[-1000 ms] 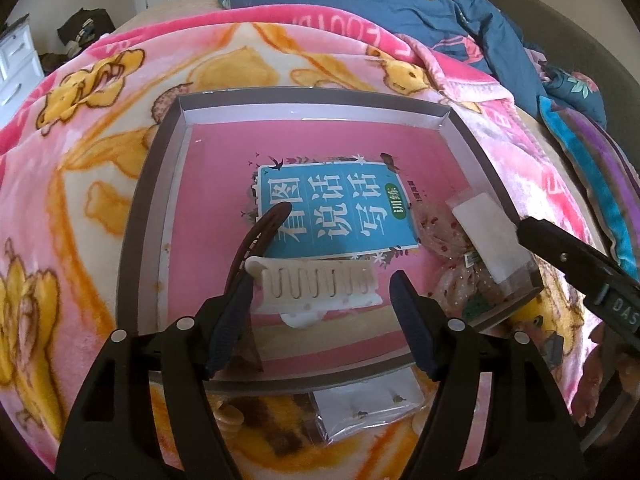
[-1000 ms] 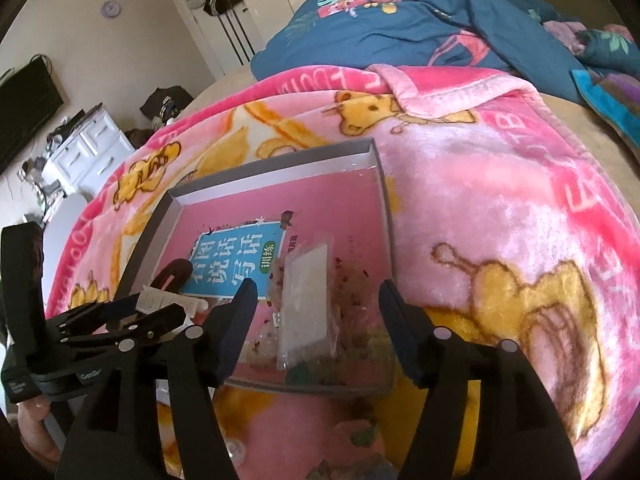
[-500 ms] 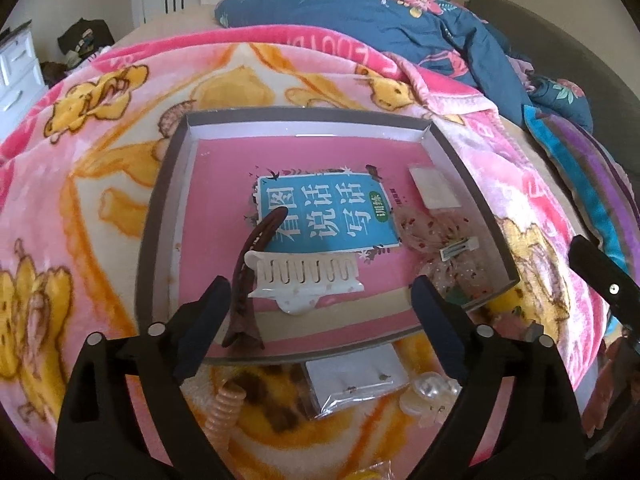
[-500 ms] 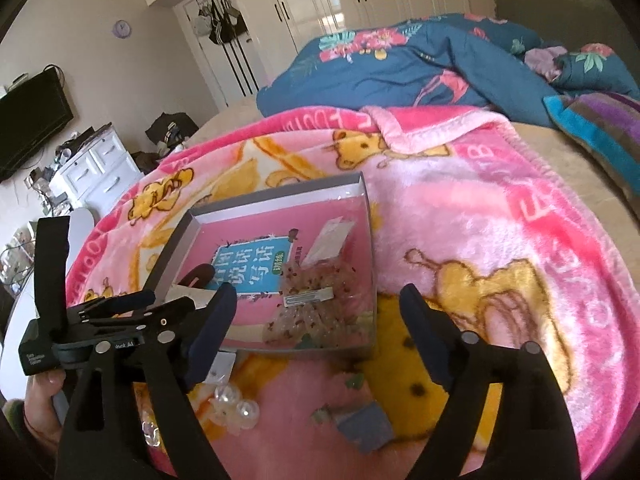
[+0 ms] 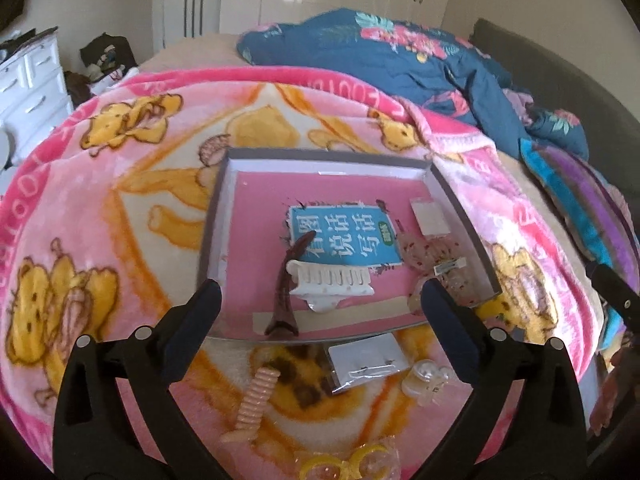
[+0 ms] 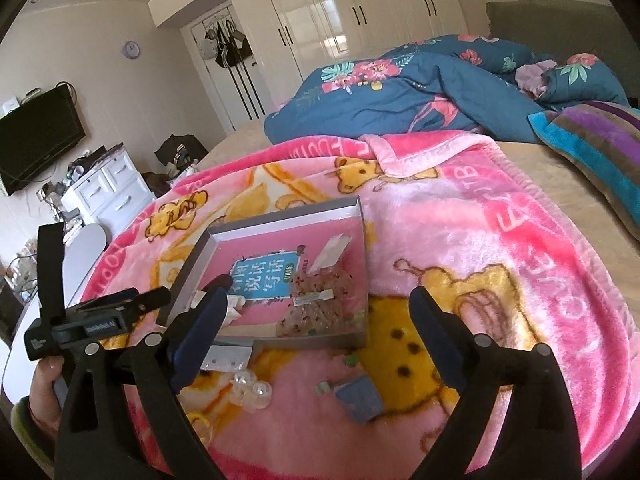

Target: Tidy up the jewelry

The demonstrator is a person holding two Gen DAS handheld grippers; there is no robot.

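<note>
A grey box lid with a pink floor lies on the pink blanket; it also shows in the right wrist view. Inside lie a white comb clip, a brown claw clip, a flat white packet and a clear beaded bag. In front of the box lie an earring card, a clear bead piece, a peach spiral hair tie and a yellow ring piece. My left gripper is open and empty, held above the box's near edge. My right gripper is open and empty, back from the box.
A blue quilt and a striped pillow lie at the far side of the bed. A small blue box and clear beads lie on the blanket near my right gripper. A white dresser stands left.
Both grippers have pulled back and up from the box. The flat packet that was between the right fingers now lies inside the box. The left jaws stand wider, away from the comb clip.
</note>
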